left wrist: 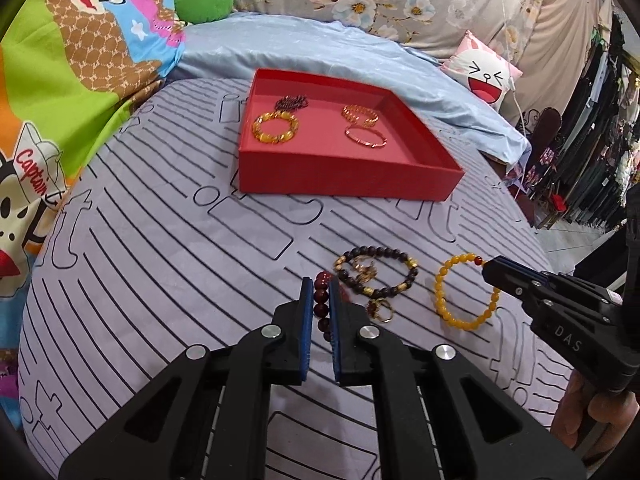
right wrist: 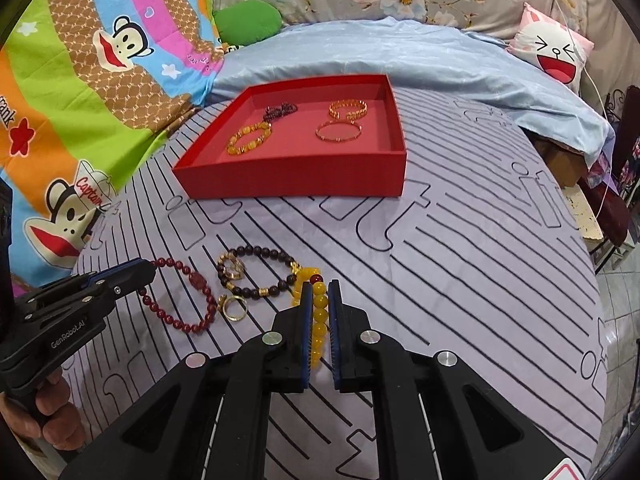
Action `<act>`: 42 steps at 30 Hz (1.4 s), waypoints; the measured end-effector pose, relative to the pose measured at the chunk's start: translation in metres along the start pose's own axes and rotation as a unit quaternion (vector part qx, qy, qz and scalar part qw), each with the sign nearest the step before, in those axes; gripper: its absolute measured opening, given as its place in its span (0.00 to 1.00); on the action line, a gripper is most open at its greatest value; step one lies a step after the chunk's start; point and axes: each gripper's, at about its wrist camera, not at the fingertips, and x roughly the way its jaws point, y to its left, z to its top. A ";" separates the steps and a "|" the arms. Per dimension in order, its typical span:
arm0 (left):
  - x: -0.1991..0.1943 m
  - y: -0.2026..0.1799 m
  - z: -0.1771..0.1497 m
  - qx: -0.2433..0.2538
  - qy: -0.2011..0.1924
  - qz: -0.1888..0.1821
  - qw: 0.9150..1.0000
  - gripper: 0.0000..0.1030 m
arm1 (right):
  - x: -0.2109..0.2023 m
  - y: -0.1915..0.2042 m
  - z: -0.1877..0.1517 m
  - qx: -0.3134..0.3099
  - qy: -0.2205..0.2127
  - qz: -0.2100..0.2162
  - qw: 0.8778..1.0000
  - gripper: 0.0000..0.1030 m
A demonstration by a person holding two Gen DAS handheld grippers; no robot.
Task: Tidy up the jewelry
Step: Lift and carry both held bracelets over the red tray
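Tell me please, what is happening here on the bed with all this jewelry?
A person holding two grippers is sorting jewelry into a red tray. The left gripper is closed around a dark red bead bracelet, and the right gripper around a yellow bead bracelet; both bracelets lie on the striped sheet. A dark bead bracelet and a gold ring lie between them. Four pieces are already in the tray.

It was a bedroom in a home: a bed under a grey sheet with black line patterns (right wrist: 460, 216), a rumpled pale blue satin quilt (right wrist: 400, 52), a bright cartoon-monkey blanket (left wrist: 80, 60), a pink laughing-face cushion (right wrist: 554, 54), and dark clothes hanging at the side (left wrist: 600, 128).
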 end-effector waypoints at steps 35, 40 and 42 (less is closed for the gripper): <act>0.056 -0.010 0.164 -0.022 -0.053 -0.091 0.994 0.07 | 0.080 -0.012 0.153 0.037 -0.028 0.059 0.997 0.07; 0.097 0.009 0.145 -0.035 -0.008 -0.045 0.998 0.07 | 0.115 -0.015 0.142 0.044 0.009 0.050 0.998 0.07; 0.103 0.015 0.136 -0.024 -0.002 -0.015 1.000 0.07 | 0.122 -0.018 0.137 0.042 0.018 0.038 0.998 0.07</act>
